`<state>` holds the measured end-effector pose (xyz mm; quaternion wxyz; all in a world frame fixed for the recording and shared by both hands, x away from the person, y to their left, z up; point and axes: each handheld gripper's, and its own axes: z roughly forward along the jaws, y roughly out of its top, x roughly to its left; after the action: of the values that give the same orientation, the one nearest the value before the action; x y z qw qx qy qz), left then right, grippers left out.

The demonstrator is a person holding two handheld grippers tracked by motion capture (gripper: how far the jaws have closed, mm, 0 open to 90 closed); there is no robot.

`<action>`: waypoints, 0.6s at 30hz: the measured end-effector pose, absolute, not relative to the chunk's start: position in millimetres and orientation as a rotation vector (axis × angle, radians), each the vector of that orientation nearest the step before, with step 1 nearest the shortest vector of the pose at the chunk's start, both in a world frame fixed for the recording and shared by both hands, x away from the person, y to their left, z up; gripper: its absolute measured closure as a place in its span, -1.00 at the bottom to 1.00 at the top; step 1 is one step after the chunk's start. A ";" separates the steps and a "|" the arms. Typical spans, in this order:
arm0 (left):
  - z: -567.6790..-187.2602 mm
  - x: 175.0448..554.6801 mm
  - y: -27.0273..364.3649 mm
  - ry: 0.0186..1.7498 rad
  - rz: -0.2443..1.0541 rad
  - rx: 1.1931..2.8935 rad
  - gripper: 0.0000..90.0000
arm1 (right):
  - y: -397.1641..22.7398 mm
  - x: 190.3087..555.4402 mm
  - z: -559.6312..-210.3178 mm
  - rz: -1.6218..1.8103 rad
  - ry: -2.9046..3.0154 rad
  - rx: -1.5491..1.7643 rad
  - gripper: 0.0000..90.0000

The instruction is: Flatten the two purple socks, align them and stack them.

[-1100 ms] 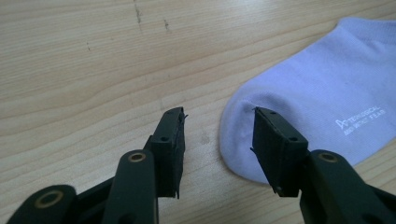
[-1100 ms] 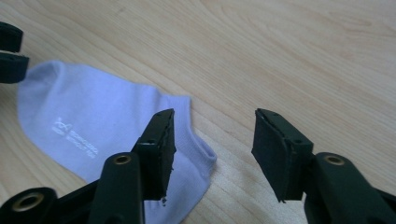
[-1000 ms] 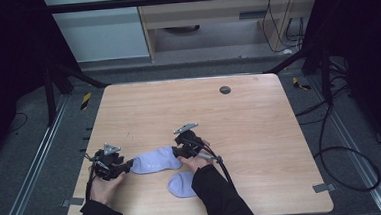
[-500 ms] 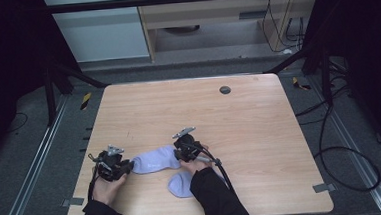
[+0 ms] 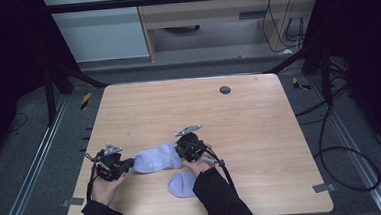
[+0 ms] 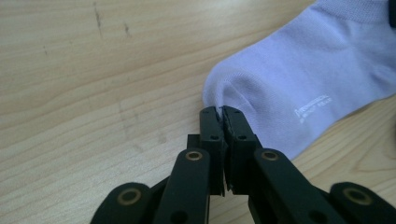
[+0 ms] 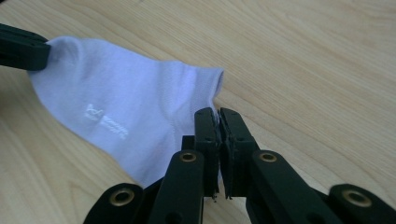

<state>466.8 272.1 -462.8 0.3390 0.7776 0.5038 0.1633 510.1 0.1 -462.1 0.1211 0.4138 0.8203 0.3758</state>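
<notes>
The left gripper [image 5: 127, 164] and right gripper [image 5: 180, 150] have just closed, each pinching one end of the sock [image 5: 156, 158].

Both sets of jaws have just been closing. The left gripper [image 6: 221, 113] now pinches one end of the pale sock [image 5: 157, 158], low in the frame, and the right gripper [image 7: 218, 115] the other

Left claw [image 6: 220, 112] jaws just closed tight; right claw [image 7: 218, 113] likewise, apparently fully.

A light wooden table [image 5: 260, 133] bears two pale lilac socks [image 5: 156, 158].
</notes>
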 end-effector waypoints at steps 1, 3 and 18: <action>-460.6 465.6 271.4 1.305 0.426 2.018 0.93 | -2.0 508.0 -458.5 1.109 2.391 1.207 0.93; -455.3 462.9 268.8 1.287 0.426 2.009 0.93 | -6.6 504.7 -452.9 1.127 2.383 1.204 0.93; -434.7 443.4 228.3 1.156 0.387 2.022 0.93 | -54.8 466.6 -418.8 1.163 2.387 1.146 0.93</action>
<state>443.4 228.3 -434.7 0.3805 0.7920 0.4527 0.1516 466.6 -54.8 -418.8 0.1244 0.3931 0.8190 0.3990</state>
